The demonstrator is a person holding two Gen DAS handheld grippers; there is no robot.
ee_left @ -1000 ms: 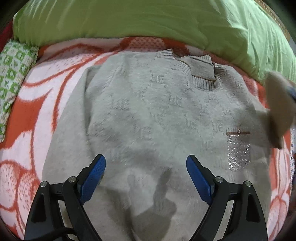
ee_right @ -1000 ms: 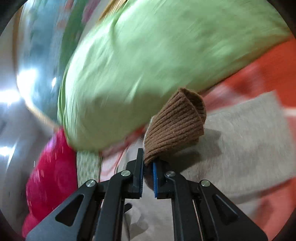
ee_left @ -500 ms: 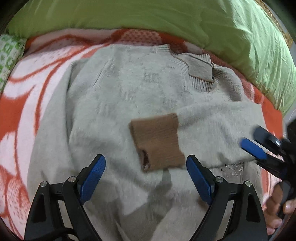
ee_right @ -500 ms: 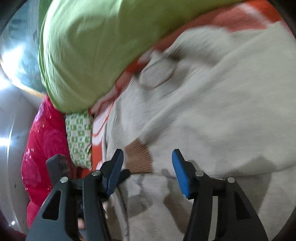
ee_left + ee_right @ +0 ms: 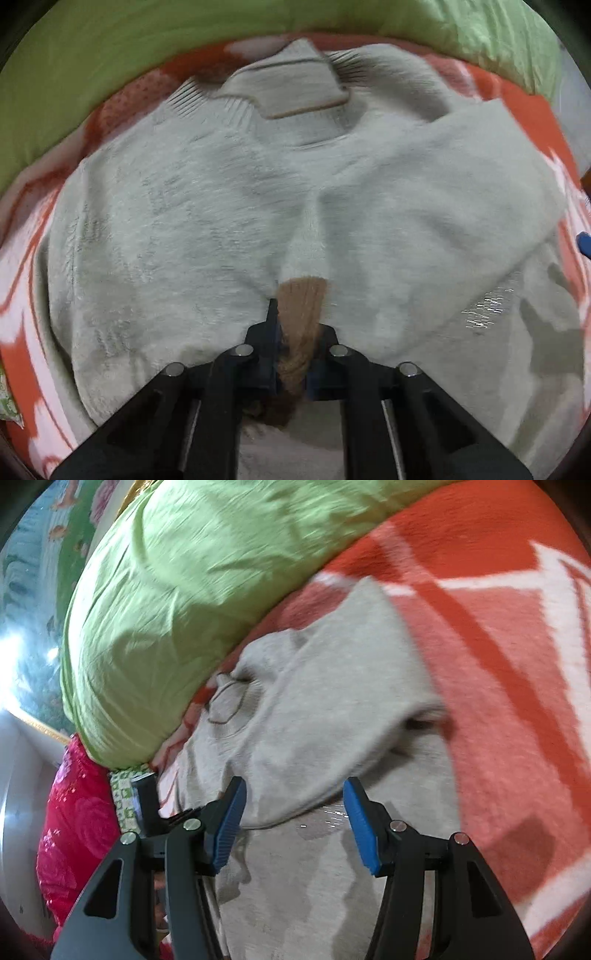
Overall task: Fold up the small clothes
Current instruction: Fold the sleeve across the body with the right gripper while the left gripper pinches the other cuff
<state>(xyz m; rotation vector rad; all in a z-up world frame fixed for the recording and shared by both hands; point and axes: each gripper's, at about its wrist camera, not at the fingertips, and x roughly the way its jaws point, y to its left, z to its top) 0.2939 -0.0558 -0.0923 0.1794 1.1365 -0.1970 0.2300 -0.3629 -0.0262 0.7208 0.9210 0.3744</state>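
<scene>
A small grey knitted sweater [image 5: 192, 221] lies flat on an orange and white blanket [image 5: 22, 280], collar [image 5: 295, 92] at the far side. One sleeve [image 5: 424, 206] is folded across the chest. My left gripper [image 5: 295, 332] is shut on the brown cuff [image 5: 301, 299] of that sleeve, low over the sweater's middle. My right gripper [image 5: 293, 827] is open and empty, above the sweater [image 5: 332, 709] near the folded sleeve. A blue tip of it shows at the right edge of the left wrist view [image 5: 584, 243].
A large green pillow [image 5: 74, 62] lies along the far side of the blanket, also in the right wrist view [image 5: 192, 590]. A red flowered cloth [image 5: 74, 830] and a green checked cloth [image 5: 123, 801] lie at the left. The blanket [image 5: 498, 664] stretches to the right.
My right gripper laid the sleeve across the chest, let go of the cuff and opened. My left gripper moved in and closed on the brown cuff.
</scene>
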